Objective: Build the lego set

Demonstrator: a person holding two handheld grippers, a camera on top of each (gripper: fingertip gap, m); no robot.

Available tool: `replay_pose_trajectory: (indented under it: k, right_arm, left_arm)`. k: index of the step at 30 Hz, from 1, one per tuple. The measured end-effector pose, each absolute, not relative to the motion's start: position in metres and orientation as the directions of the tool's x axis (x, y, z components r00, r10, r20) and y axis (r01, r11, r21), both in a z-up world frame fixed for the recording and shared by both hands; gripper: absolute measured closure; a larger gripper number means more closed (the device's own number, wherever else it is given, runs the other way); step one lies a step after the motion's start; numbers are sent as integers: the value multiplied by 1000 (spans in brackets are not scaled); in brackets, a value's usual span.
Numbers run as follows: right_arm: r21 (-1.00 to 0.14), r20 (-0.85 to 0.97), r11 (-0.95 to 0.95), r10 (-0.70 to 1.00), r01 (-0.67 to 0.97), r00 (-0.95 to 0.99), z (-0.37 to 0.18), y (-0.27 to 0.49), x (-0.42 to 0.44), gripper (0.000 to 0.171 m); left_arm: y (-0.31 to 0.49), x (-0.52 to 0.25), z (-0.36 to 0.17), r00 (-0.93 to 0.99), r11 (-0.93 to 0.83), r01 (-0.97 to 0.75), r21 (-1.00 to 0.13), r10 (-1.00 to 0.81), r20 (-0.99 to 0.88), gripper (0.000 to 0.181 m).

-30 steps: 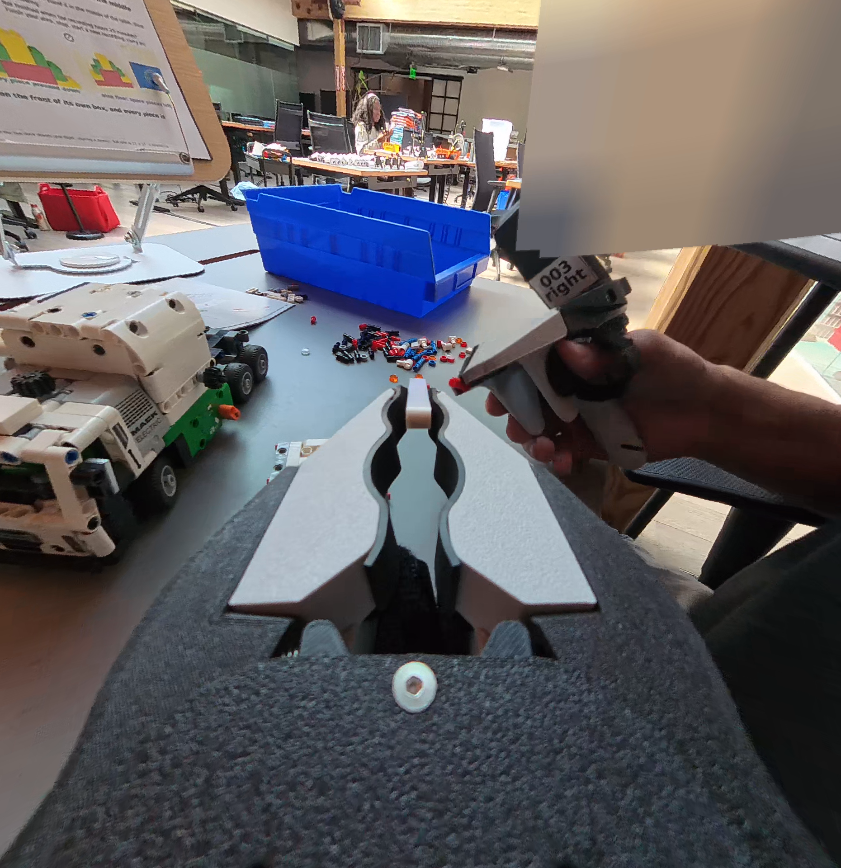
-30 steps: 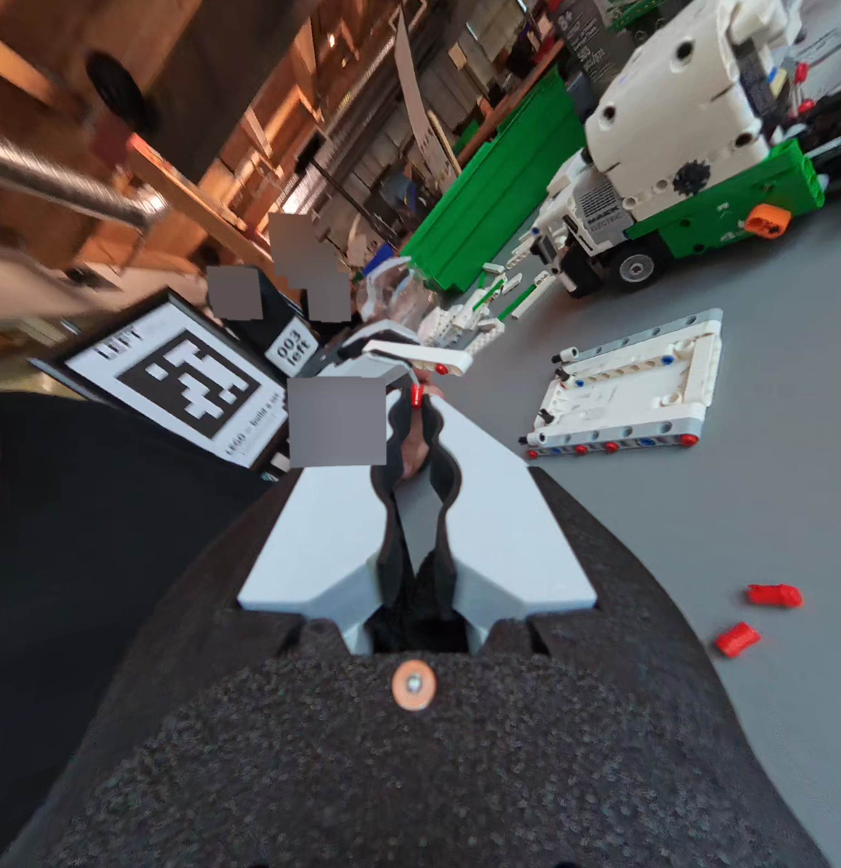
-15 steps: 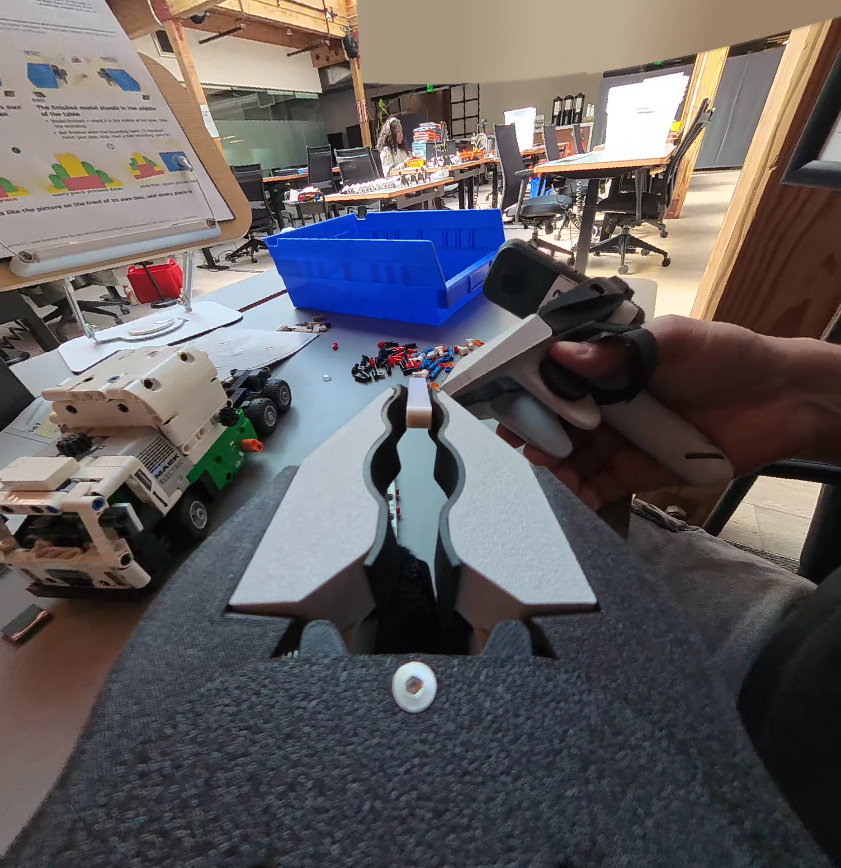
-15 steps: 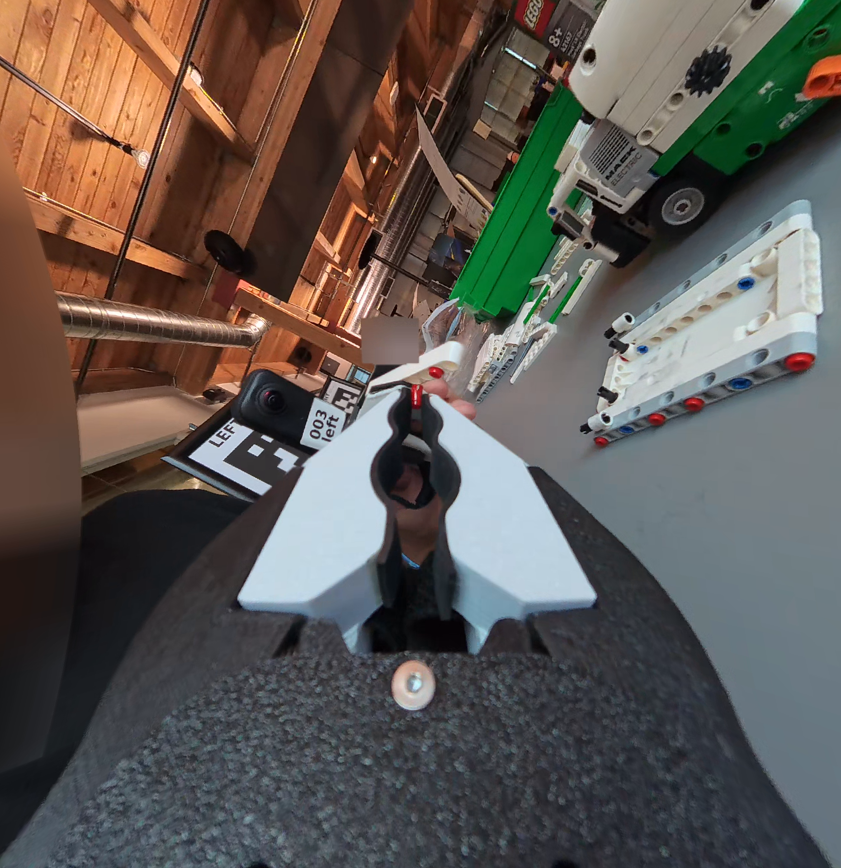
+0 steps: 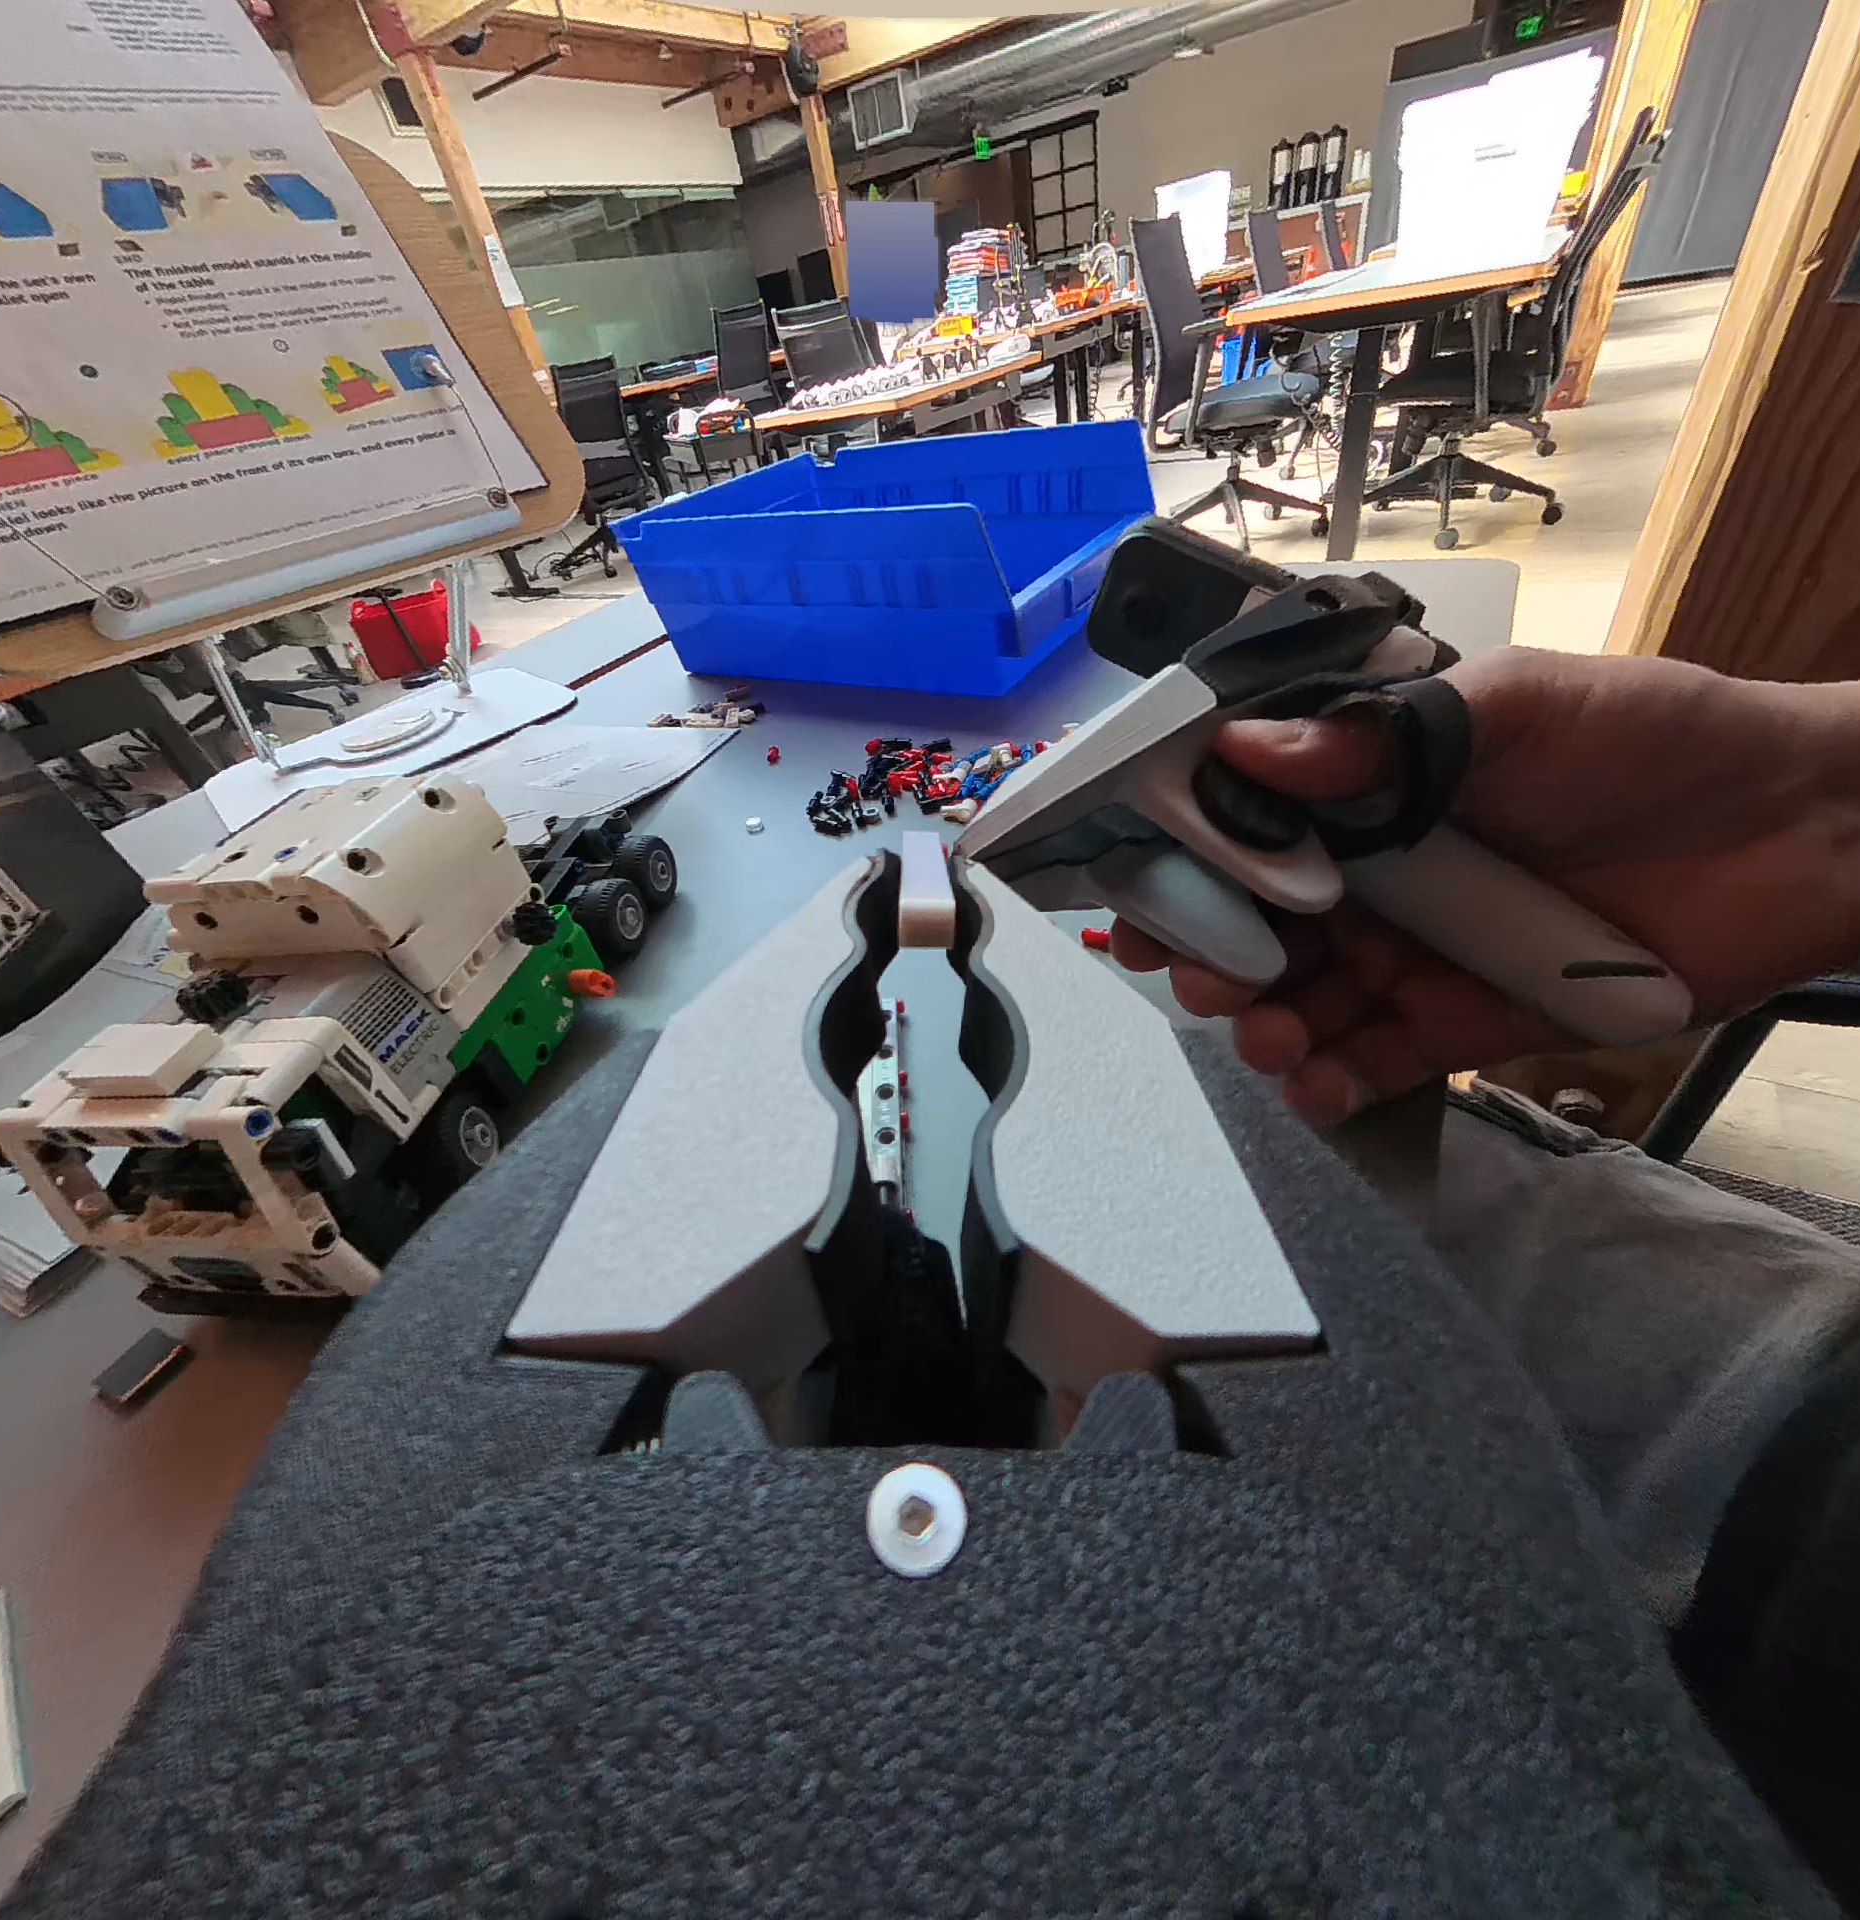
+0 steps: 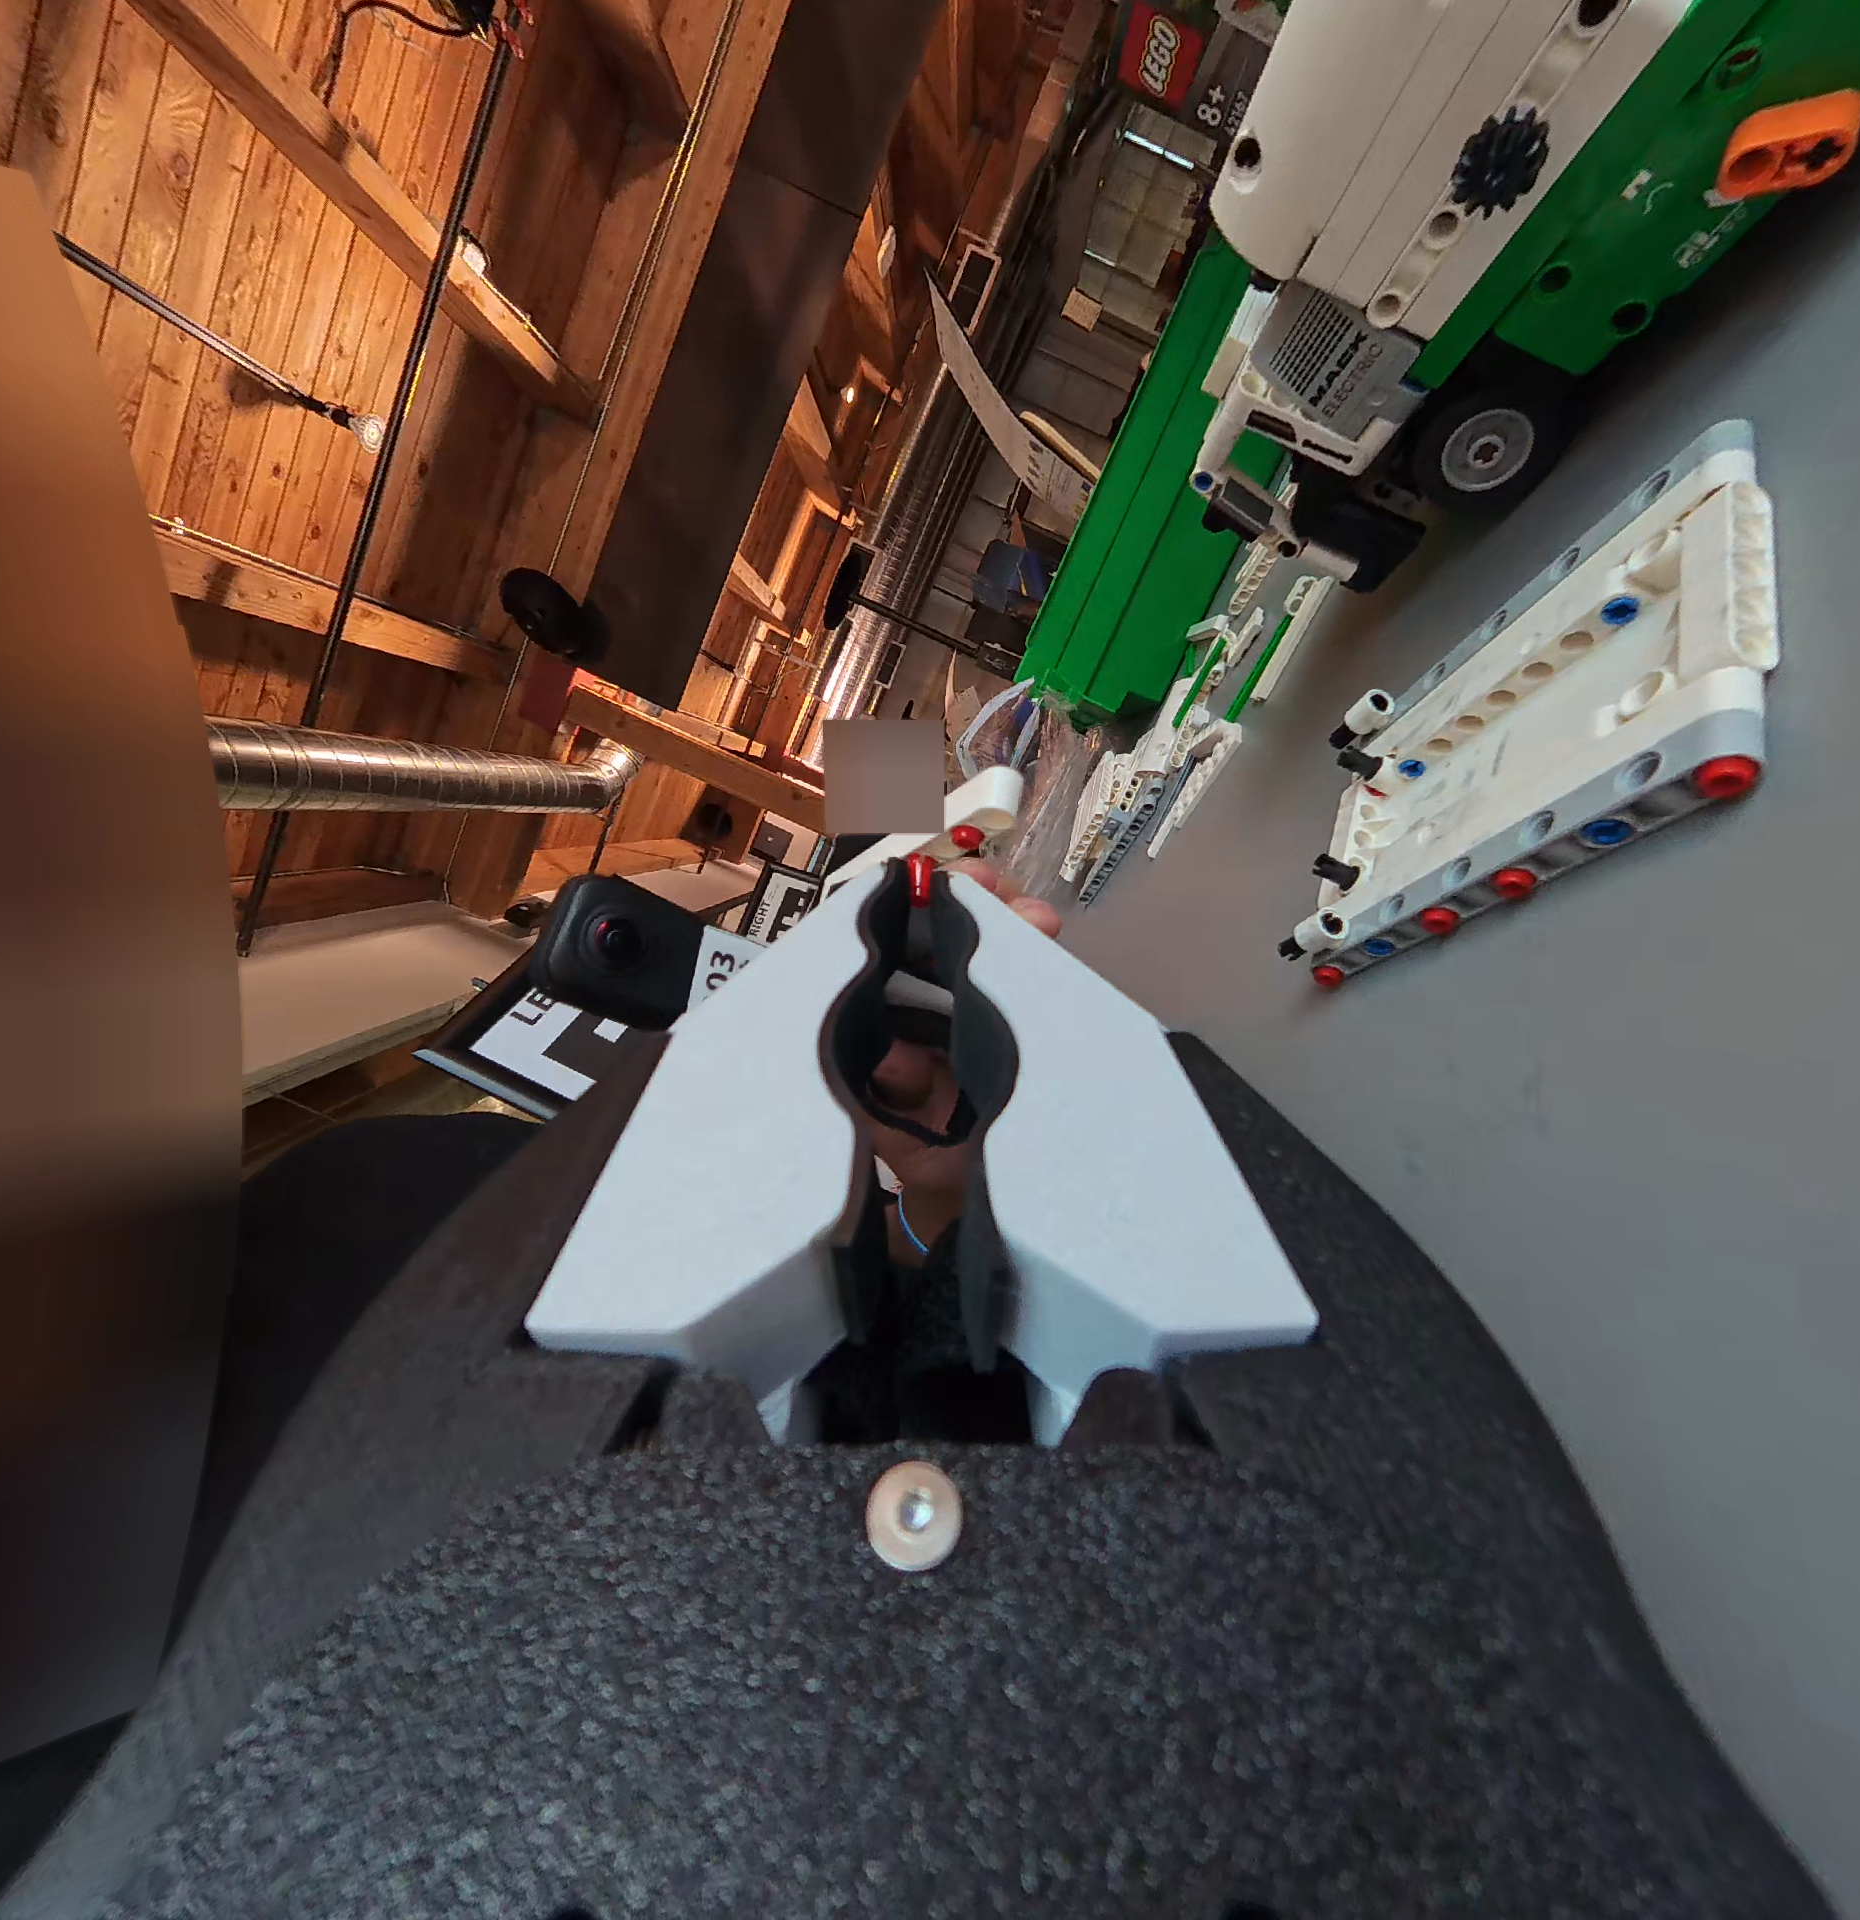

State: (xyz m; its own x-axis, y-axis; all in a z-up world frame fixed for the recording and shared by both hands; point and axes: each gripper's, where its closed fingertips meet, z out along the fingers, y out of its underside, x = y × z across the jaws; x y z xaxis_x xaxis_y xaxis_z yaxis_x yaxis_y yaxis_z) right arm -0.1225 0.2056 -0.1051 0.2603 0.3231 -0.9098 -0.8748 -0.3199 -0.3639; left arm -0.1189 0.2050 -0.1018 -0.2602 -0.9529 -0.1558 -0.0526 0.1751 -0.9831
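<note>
My left gripper [image 5: 922, 871] is shut on a short white beam [image 5: 924, 896], held in the air above the table. In the right wrist view that beam [image 6: 986, 800] has a red pin [image 6: 965, 834] in its end hole. My right gripper [image 6: 918, 871] is shut on a small red pin [image 6: 918, 878], its tip just below the beam. In the left wrist view the right gripper [image 5: 976, 844] comes in from the right with its tip against the beam. The white and green truck [image 5: 334, 1018] stands on the left. A white panel assembly [image 6: 1549, 727] lies flat on the grey table.
A blue bin [image 5: 884, 561] stands at the back, with a pile of small pins [image 5: 905, 774] in front of it. An instruction board [image 5: 209, 312] stands at the back left. A green box [image 6: 1144, 520] and loose white parts [image 6: 1165, 790] lie beyond the panel. The tips of both grippers are at nearly the same place.
The right gripper has come closer, and its red pin now sits at the white beam's end. Both grippers have risen and tilted. Both stay shut.
</note>
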Motion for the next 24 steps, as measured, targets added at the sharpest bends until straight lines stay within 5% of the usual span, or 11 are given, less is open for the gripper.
replay_pose_trajectory:
  k: [13,19,24]
  right_arm:
    - [-383,-901,-310,331,-870,279,-103,204,-120,169]
    - [-651,-751,-311,400,-693,526,-95,197,-127,147]
    - [-941,-336,-194,467,-276,818,-89,191,-132,130]
  left_arm:
    - [202,-116,-102,-242,162,-50,-986,-959,-145,174]
    - [215,-122,-86,-349,-128,-22,-992,-929,128,175]
    - [192,-134,-78,-557,-265,-60,-962,-791,252,175]
